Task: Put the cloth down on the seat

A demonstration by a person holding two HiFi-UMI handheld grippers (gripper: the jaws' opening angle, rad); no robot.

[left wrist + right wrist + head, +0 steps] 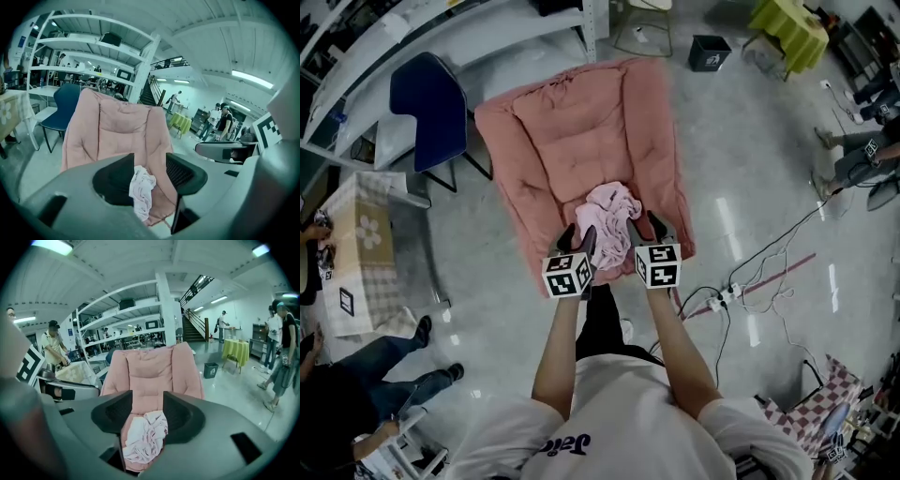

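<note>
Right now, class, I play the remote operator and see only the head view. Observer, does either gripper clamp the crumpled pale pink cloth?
Observer: In the left gripper view, the left gripper has its jaws apart; the crumpled pale pink cloth shows in the gap, unpinched.
Operator: And the right one?
Observer: The right gripper has its jaws apart too; the cloth lies bunched beyond them on the padded pink armchair.
Operator: What stands behind it?
Observer: A dark staircase rises there.
</note>
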